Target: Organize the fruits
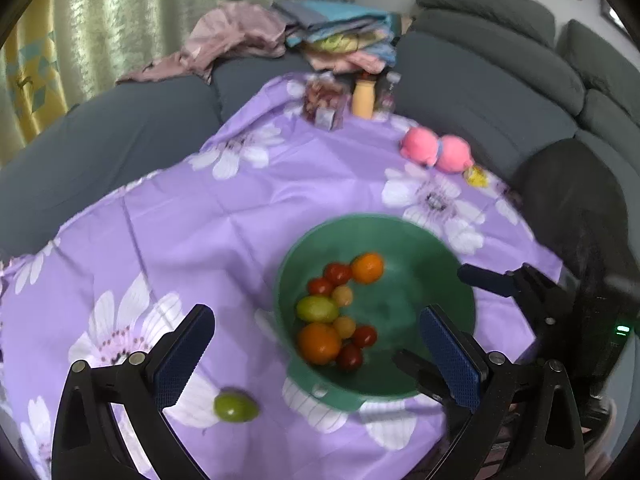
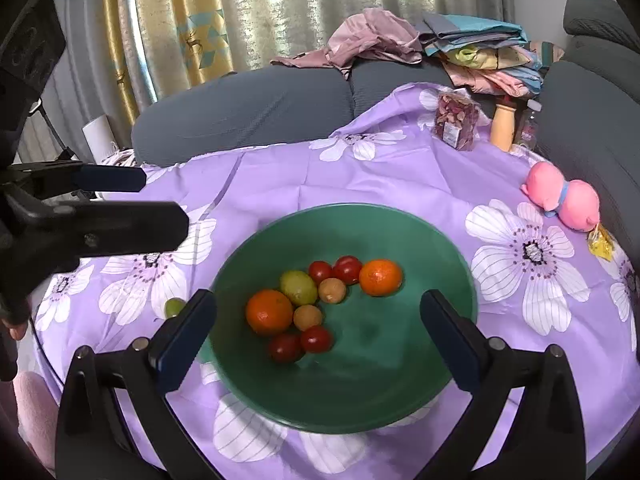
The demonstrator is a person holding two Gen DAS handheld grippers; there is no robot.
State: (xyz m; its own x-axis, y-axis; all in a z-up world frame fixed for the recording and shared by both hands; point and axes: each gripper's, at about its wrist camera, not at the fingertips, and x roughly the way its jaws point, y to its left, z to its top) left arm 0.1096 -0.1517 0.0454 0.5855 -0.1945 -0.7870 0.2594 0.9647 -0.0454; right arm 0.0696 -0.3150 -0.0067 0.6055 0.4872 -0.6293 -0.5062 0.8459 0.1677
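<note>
A wide, shallow green plastic bowl is sitting on a round table draped in a purple cloth printed with big white flowers. Inside the bowl, a cluster of fruit is lying left of centre: two round oranges, one at the near left and the other at the far right of the group, an oval yellow-green fruit between them, four small red tomatoes and two small tan round fruits. One more small green fruit is resting on the cloth outside the bowl, near its left rim, with part of it hiding behind a finger in the right wrist view.

The left gripper is hovering over the near edge of the bowl with its blue-padded fingers spread wide, nothing between them but the loose green fruit and the bowl below. The right gripper is likewise standing wide apart above the bowl, gripping nothing.

Farther back, a pink plush toy, a packet of dried reddish petals and a pale orange bottle are sitting on the cloth. A grey sofa with piled fabrics is curving behind the table.
</note>
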